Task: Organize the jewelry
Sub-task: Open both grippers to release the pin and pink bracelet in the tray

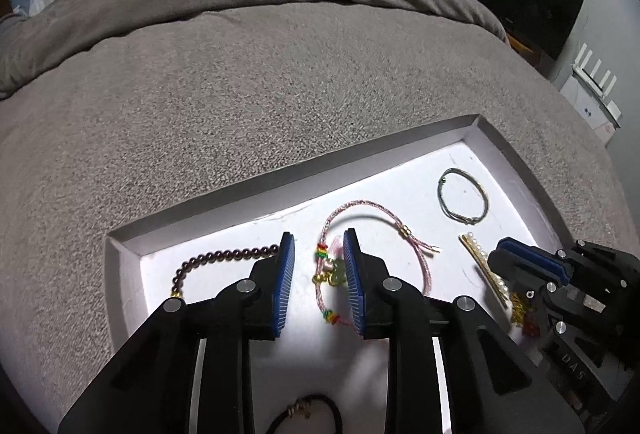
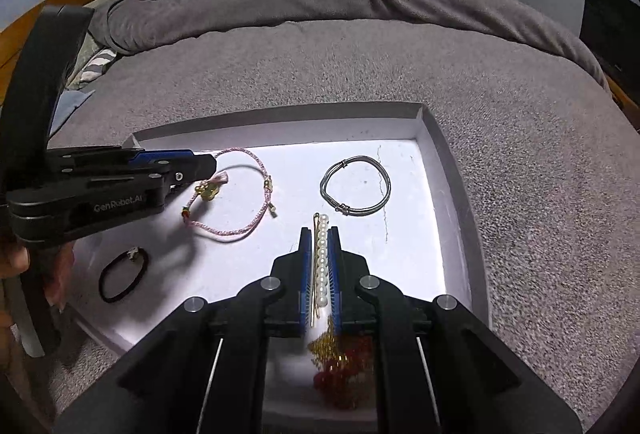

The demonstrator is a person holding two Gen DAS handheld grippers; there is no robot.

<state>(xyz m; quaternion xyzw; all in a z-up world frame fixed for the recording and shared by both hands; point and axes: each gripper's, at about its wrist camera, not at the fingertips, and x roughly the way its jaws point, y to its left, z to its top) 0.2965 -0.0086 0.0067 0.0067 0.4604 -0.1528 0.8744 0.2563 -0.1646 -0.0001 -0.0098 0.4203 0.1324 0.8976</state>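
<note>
Centrally in the white tray [image 2: 444,161], the pearl pin [image 2: 322,262] lies between the narrowed blue pads [image 2: 334,274] of the right gripper [image 2: 320,246], which is closed on it. The left wrist view shows the same gripper [image 1: 520,262] from the side, over the pin [image 1: 478,256], with its jaws together.

The pink cord bracelet [image 1: 384,234] lies at mid-tray. The left gripper [image 1: 318,266] stands open, its pads [image 1: 284,282] set on either side of the bracelet's gold charm [image 1: 336,274]; contact cannot be confirmed. In the right wrist view the left gripper [image 2: 200,169] enters from the left, with its tip just beside the charm [image 2: 208,190].

A grey wire bangle [image 2: 355,185] lies apart, near the tray's far right corner.

Only the left wrist view shows a dark bead bracelet [image 1: 216,262] at the tray's left end. Only the right wrist view shows the red and gold piece [image 2: 342,366] clearly, blurred beneath the right gripper. A black hair tie [image 2: 123,276] lies at the tray's near left; the left wrist view shows part of it [image 1: 320,414].

The tray rests on a bed with a grey blanket [image 1: 240,81].
</note>
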